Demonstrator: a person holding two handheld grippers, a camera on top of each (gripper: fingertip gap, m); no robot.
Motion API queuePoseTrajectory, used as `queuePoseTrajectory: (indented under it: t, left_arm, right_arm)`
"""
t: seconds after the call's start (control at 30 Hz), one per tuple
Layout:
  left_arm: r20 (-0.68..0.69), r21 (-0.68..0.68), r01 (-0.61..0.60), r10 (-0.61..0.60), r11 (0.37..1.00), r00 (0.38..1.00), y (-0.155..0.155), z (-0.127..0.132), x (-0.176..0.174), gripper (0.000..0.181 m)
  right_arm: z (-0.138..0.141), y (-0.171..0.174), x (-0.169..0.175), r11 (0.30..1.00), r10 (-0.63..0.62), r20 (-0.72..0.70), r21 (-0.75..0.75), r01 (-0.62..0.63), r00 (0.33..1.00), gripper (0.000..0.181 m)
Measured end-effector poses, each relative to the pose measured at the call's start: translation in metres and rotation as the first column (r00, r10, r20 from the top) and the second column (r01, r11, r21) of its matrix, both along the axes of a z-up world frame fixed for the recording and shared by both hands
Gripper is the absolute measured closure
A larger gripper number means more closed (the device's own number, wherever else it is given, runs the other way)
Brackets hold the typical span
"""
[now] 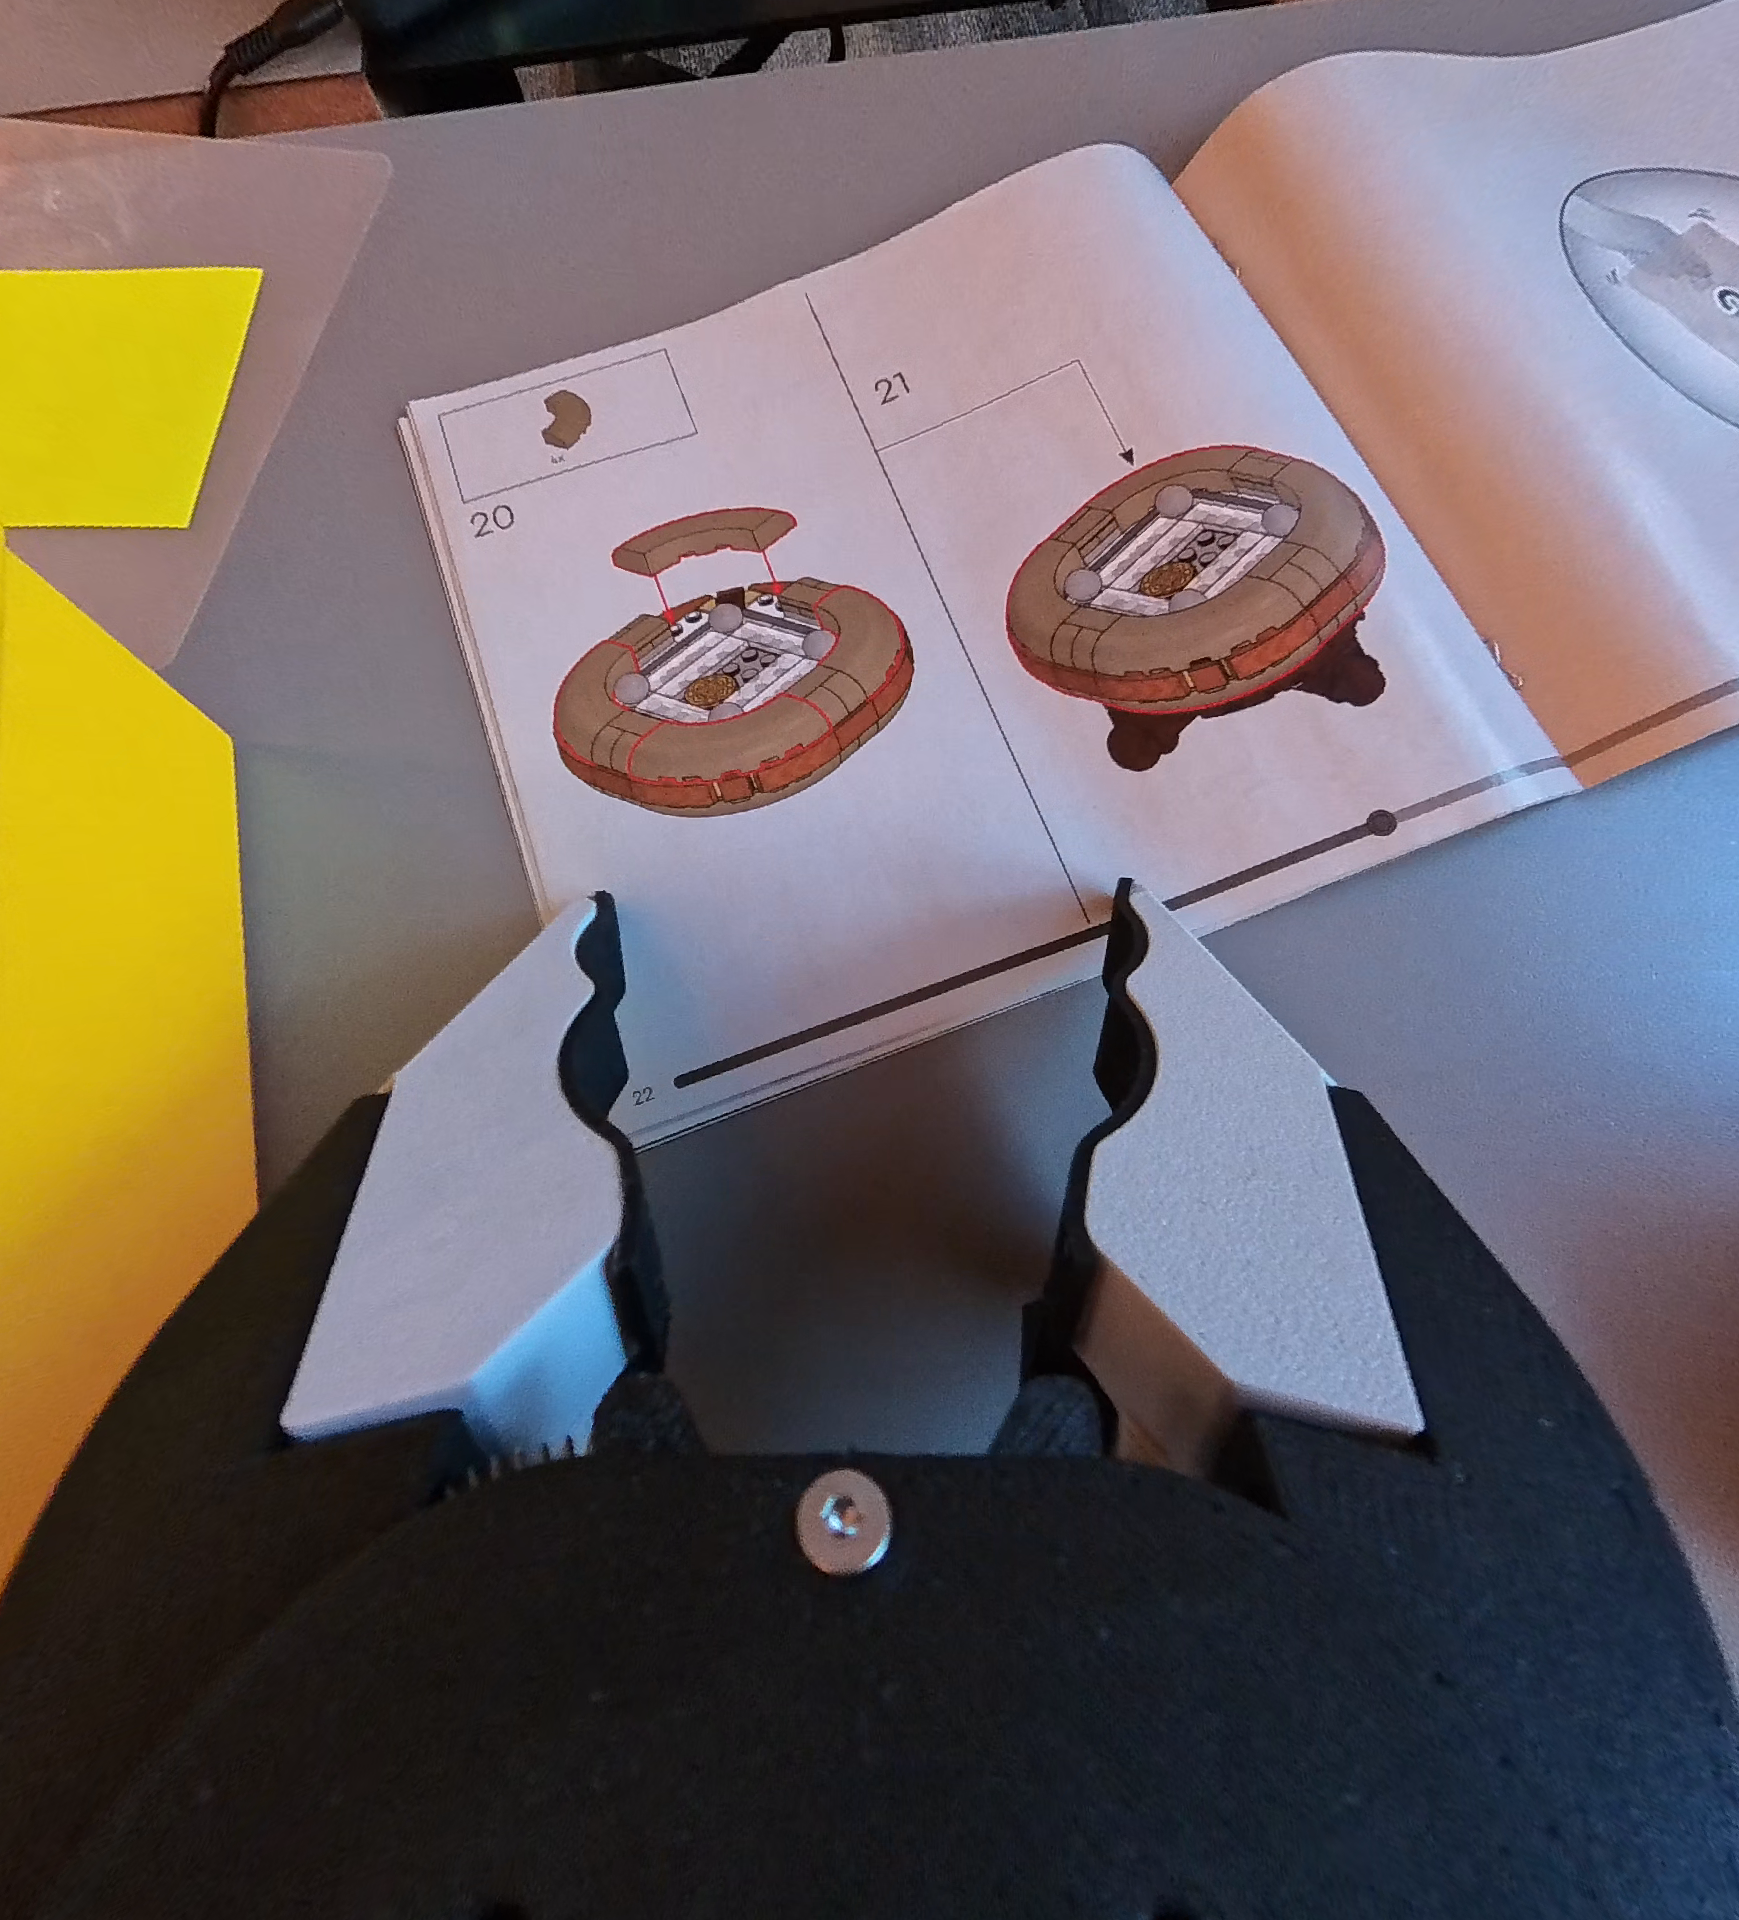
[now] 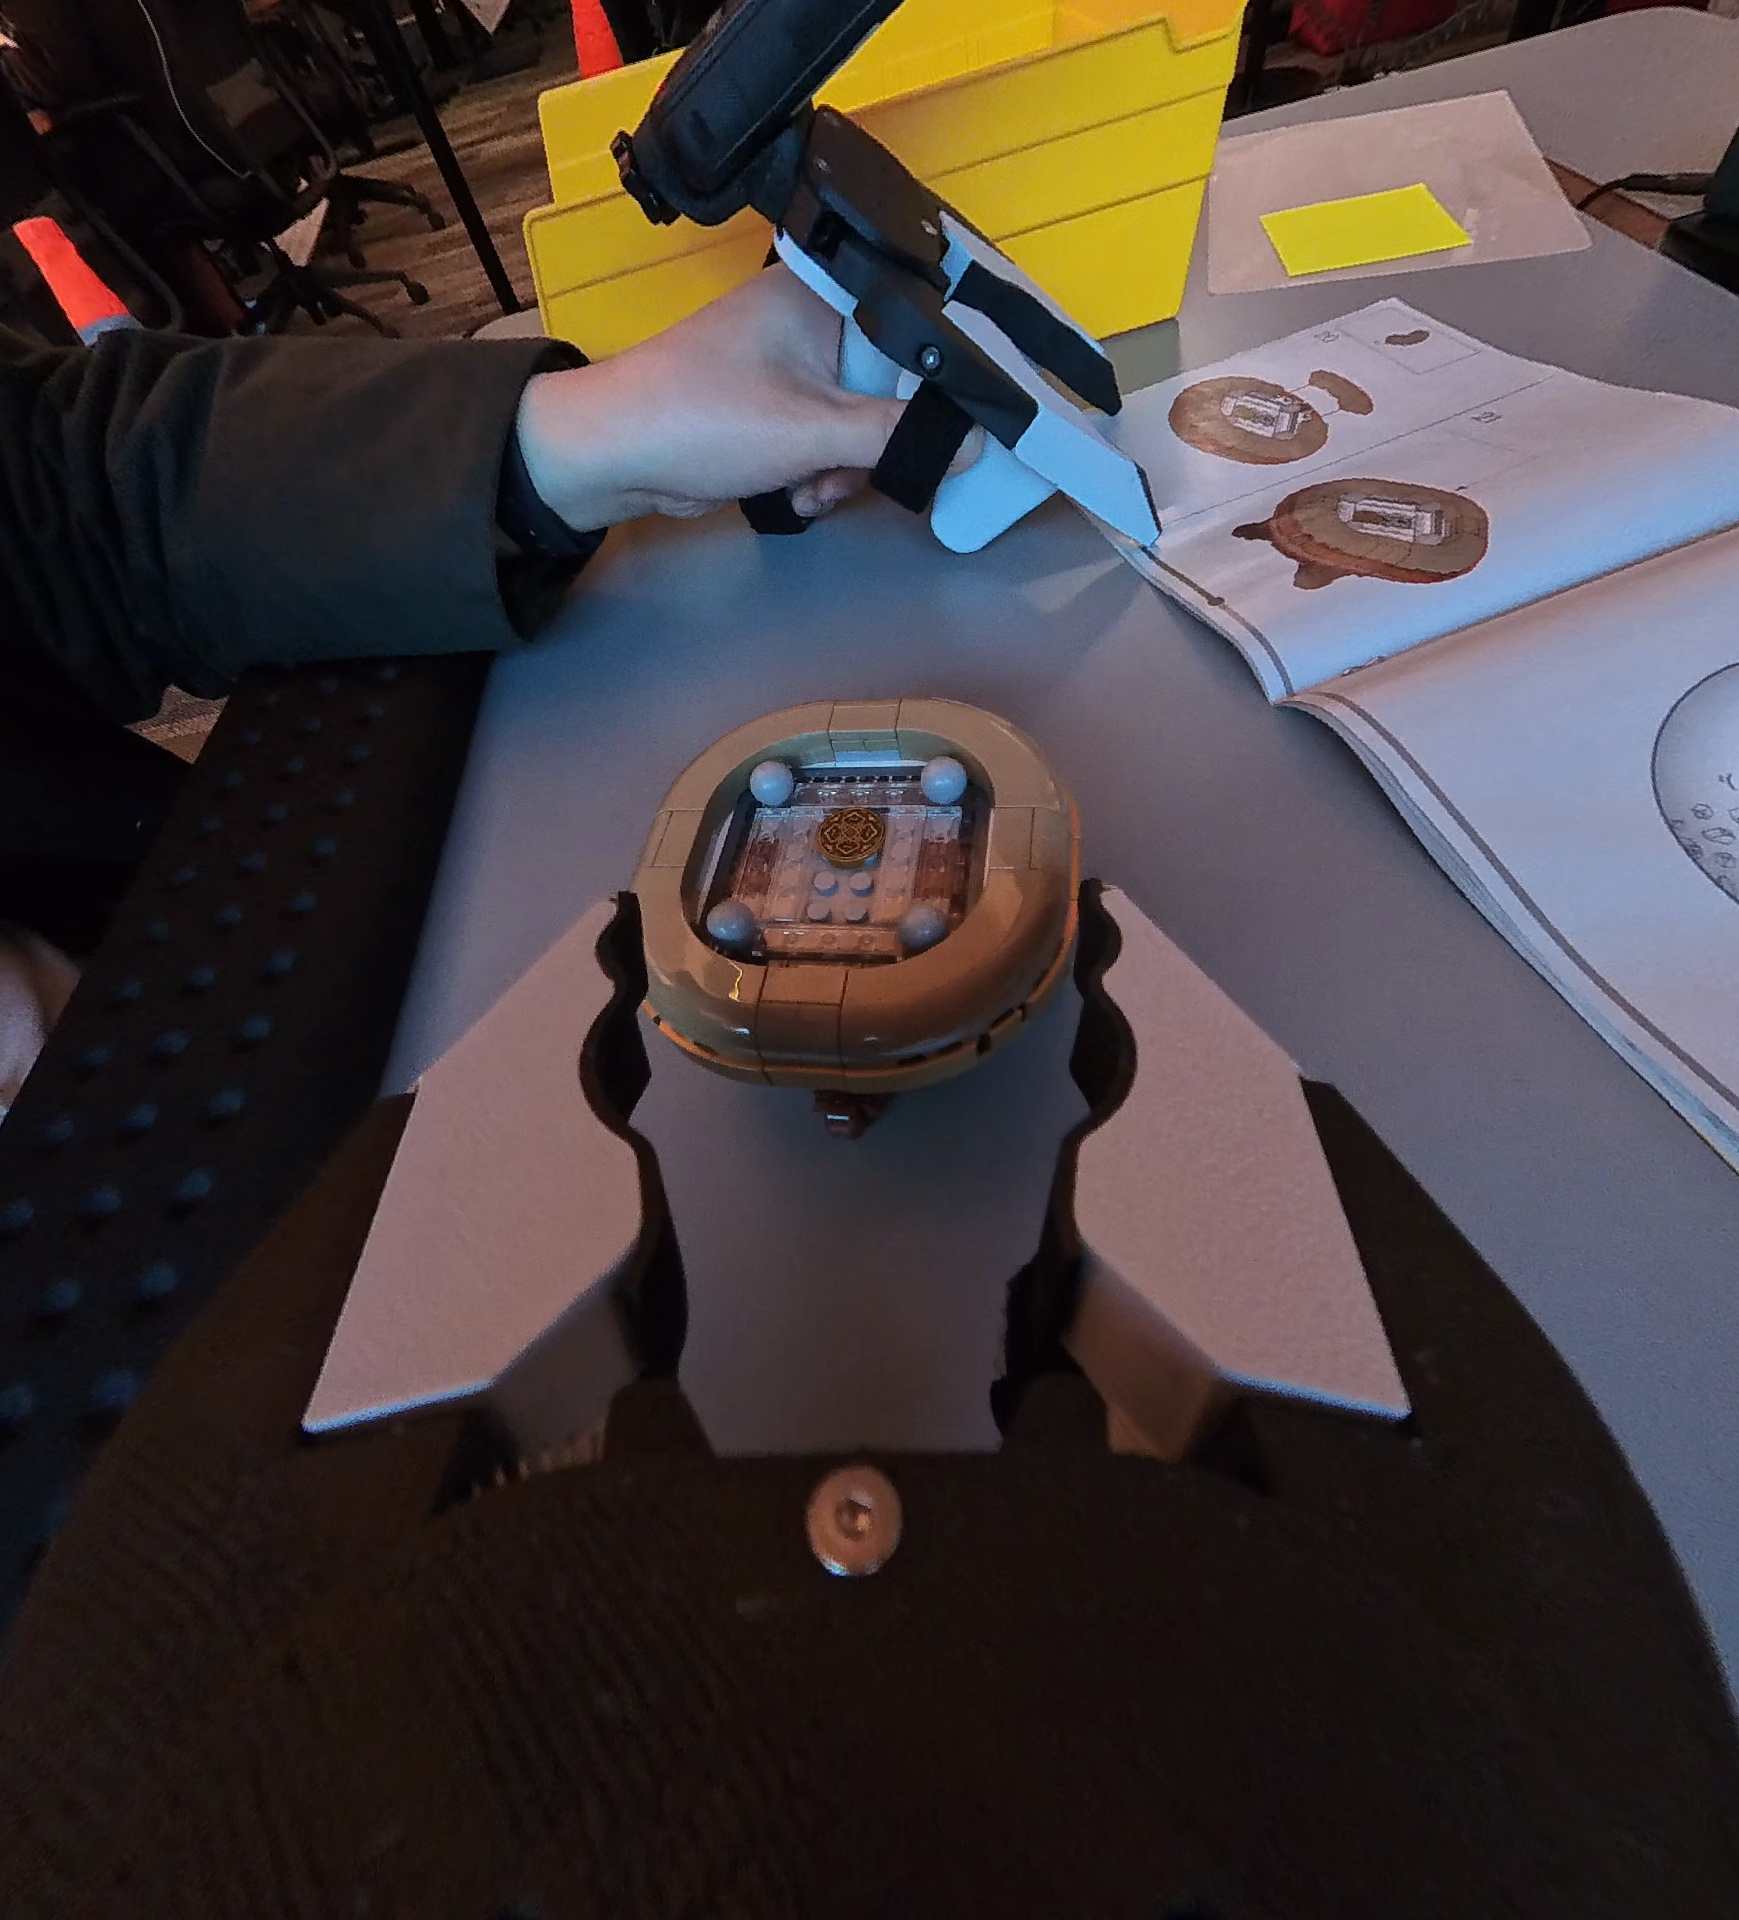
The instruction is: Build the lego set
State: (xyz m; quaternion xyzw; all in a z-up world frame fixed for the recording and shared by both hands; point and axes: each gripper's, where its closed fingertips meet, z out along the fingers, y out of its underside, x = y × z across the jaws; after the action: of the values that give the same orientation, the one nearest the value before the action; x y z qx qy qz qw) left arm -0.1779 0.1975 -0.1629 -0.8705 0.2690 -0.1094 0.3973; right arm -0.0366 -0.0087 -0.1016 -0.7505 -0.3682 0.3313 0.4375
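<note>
So the lego model (image 2: 860,894), a rounded tan ring with a clear studded floor, four grey balls and a round gold tile inside, sits on the grey surface (image 2: 1260,935) at 12 o'clock from the right gripper (image 2: 857,920). That gripper is spread wide, one fingertip on either side of the model's front; can't tell if they're touching it or just beside it. Only a bit of dark brown foot peeks out under the model, the rest is hidden.

The left gripper (image 1: 863,904) is wide apart too, holding nothing, tips over the near edge of the open instruction booklet (image 1: 948,623). In the right wrist view it's at 1 o'clock, held in a hand (image 2: 699,416), and whether the tip touches the page is hard to say.

A yellow bin (image 2: 948,197) is at 12 o'clock behind the hand, top cut off. The clear sheet with a yellow rectangle (image 2: 1364,227) sits at 2 o'clock. The booklet's right page runs out of frame.
</note>
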Motion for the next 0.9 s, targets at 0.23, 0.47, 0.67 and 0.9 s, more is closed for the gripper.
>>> queuePoseTrajectory:
  t: [0.23, 0.47, 0.67, 0.9]
  left_arm:
    - [0.001, 0.003, 0.022, -0.022, 1.000, 1.000, 0.000, 0.001, 0.003, 0.093]
    - [0.005, 0.010, 0.061, -0.061, 0.998, 0.998, -0.003, 0.002, 0.010, 0.109]
    - [0.008, 0.014, 0.058, -0.058, 0.998, 0.998, 0.000, 0.002, 0.010, 0.119]
    - [-0.003, 0.028, 0.117, -0.117, 0.993, 0.993, -0.005, 0.003, 0.022, 0.149]
  right_arm:
    - [0.001, 0.003, 0.002, 1.000, -0.012, -0.006, 0.005, 0.012, 1.000, 0.100]
    - [0.002, 0.005, 0.004, 1.000, -0.021, -0.013, 0.008, 0.021, 1.000, 0.101]
    - [0.004, 0.007, 0.006, 1.000, -0.029, -0.024, 0.012, 0.029, 0.999, 0.101]
    - [0.008, 0.010, 0.009, 0.999, -0.044, -0.039, 0.023, 0.045, 0.998, 0.103]
